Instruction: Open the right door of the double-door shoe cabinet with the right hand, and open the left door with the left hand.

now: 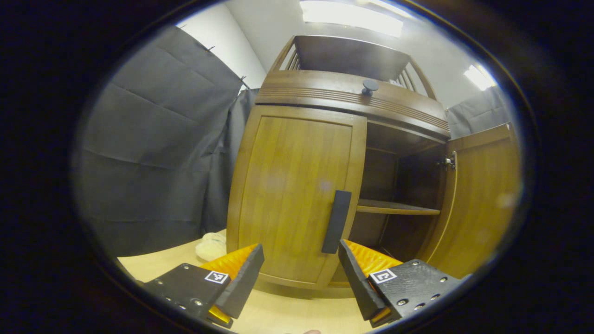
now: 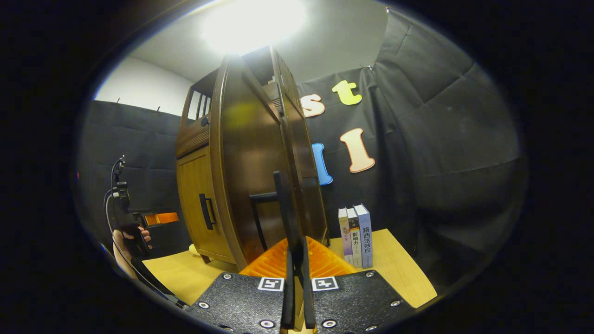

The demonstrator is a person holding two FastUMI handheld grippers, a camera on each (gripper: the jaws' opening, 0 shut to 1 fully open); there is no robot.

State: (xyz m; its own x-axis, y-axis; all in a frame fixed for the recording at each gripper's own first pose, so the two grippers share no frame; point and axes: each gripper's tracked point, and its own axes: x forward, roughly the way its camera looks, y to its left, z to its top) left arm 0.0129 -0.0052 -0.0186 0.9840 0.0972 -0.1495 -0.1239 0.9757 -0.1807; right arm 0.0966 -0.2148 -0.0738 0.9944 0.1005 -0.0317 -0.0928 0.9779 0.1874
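Observation:
The wooden shoe cabinet [image 1: 297, 185] stands on a light table. Its left door [image 1: 287, 195] is closed, with a dark vertical handle [image 1: 336, 221] near its inner edge. The right door [image 1: 482, 199] is swung open, showing a shelf [image 1: 397, 209] inside. My left gripper [image 1: 301, 273] is open just short of the left door, its fingers either side of and below the handle. In the right gripper view the right door [image 2: 246, 162] is seen edge-on, and my right gripper [image 2: 297, 278] is shut on its dark handle [image 2: 284, 208]. The left gripper [image 2: 160, 218], held by a hand, shows far left.
Three upright books [image 2: 355, 236] stand on the table [image 2: 394, 269] beside the cabinet, against the black cloth wall. A pale lump [image 1: 211, 246] lies at the cabinet's left foot. A dark round knob [image 1: 370, 86] sits on the drawer front above the doors.

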